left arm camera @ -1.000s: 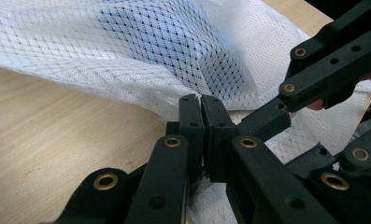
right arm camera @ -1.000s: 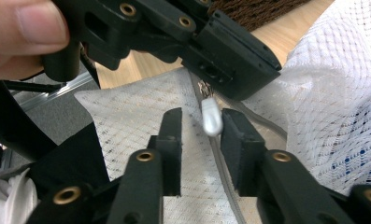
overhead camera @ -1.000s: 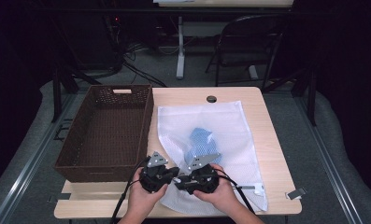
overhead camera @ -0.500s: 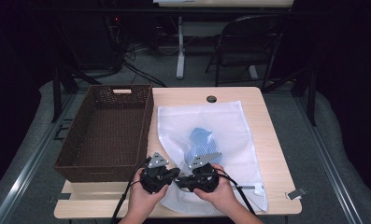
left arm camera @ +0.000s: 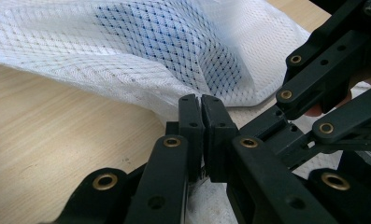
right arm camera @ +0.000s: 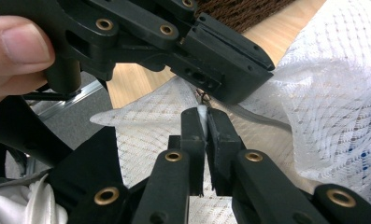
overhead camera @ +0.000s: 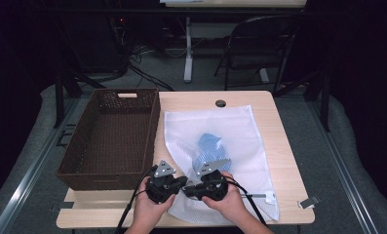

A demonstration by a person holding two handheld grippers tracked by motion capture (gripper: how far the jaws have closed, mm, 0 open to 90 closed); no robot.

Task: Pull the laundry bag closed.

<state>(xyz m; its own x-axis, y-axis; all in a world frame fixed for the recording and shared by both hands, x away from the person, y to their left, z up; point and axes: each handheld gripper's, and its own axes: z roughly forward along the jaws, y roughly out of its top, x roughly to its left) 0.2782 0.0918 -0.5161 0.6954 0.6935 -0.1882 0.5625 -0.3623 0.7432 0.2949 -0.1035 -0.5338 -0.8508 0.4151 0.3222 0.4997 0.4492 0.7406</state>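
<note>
A white mesh bag (overhead camera: 240,131) lies on the table with a blue garment (overhead camera: 208,146) inside it. Both grippers meet tip to tip at the bag's near left edge. My left gripper (overhead camera: 181,181) points right and is shut; the mesh (left arm camera: 127,70) is drawn up to its tips (left arm camera: 202,105). My right gripper (overhead camera: 190,189) points left. Its jaws have just been closing, and a fold of the white mesh is pinched between them (right arm camera: 204,116). The left gripper (right arm camera: 234,70) sits just above it. The blue cloth (left arm camera: 174,32) shows through the mesh.
A dark brown wicker basket (overhead camera: 154,126) stands empty on the table's left half, right beside the bag. A cable hole (overhead camera: 221,103) sits near the far edge. Bare wood (overhead camera: 288,165) runs along the right side. A folding chair (overhead camera: 259,48) stands beyond the table.
</note>
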